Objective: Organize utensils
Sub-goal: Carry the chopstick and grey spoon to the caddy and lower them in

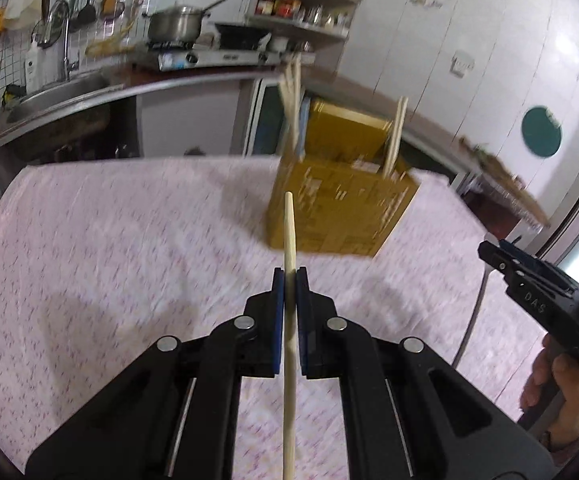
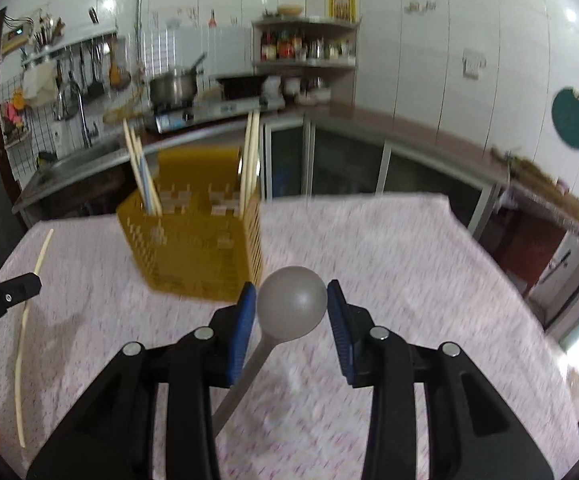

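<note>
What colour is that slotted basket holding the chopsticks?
Mustard yellow. The basket shows best in the right wrist view, with pale chopsticks standing in it.

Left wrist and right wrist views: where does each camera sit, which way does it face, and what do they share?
Left wrist: on the left hand-held gripper, facing the table; shut on a chopstick; the right hand shows at the edge.
Right wrist: on the right hand-held gripper, facing the same way; shut on a grey spoon; no hand shows.
Shared: yellow utensil basket, table, kitchen counter.
</note>
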Motion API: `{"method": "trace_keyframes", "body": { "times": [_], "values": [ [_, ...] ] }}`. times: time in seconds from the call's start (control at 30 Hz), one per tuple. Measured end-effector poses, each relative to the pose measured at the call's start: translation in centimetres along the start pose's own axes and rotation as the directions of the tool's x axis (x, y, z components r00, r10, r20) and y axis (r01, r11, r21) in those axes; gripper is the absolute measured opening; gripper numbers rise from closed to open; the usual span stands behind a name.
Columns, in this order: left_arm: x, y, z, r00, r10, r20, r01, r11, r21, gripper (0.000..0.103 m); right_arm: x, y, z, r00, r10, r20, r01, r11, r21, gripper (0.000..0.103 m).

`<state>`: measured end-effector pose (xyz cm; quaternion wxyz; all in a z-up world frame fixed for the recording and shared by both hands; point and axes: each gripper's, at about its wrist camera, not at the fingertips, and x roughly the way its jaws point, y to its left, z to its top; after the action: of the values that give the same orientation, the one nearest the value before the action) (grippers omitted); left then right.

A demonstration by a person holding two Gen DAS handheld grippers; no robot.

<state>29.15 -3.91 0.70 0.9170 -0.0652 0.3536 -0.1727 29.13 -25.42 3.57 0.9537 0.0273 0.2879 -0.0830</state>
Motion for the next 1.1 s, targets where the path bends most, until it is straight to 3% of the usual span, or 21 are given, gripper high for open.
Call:
{"method": "trace_keyframes", "body": {
  "times": [0.13,0.23,0.9,1.1],
  "values": [
    [-0.8,-1.1,1.8,0.996,-0.023,0.084,0.023,1.0,0.006,0.004,-0.4,0.0,1.9,0.994,-0.034,0.1,0.039,0.998,-0.055,0.037],
    [-0.8,-1.8,3.1,0.991,-0.035,0.126,0.034,0.999,0.015,0.004,-0.4,-0.2,3.1,0.991,-0.032,0.131,0.041,0.997,-0.061,0.037],
    [0.3,-2.4,5.3,0.988,-0.05,0.144,0.046,0.998,0.036,0.005,0.0,0.0,4.3,0.977,0.001,0.215,0.02,0.995,-0.096,0.037],
    [-1.0,-3.1,8.2,0.978,-0.044,0.203,0.031,0.997,0.066,0.004,0.1,0.1,7.0,0.953,-0.024,0.302,0.06,0.992,-0.109,0.037]
  ]
}}
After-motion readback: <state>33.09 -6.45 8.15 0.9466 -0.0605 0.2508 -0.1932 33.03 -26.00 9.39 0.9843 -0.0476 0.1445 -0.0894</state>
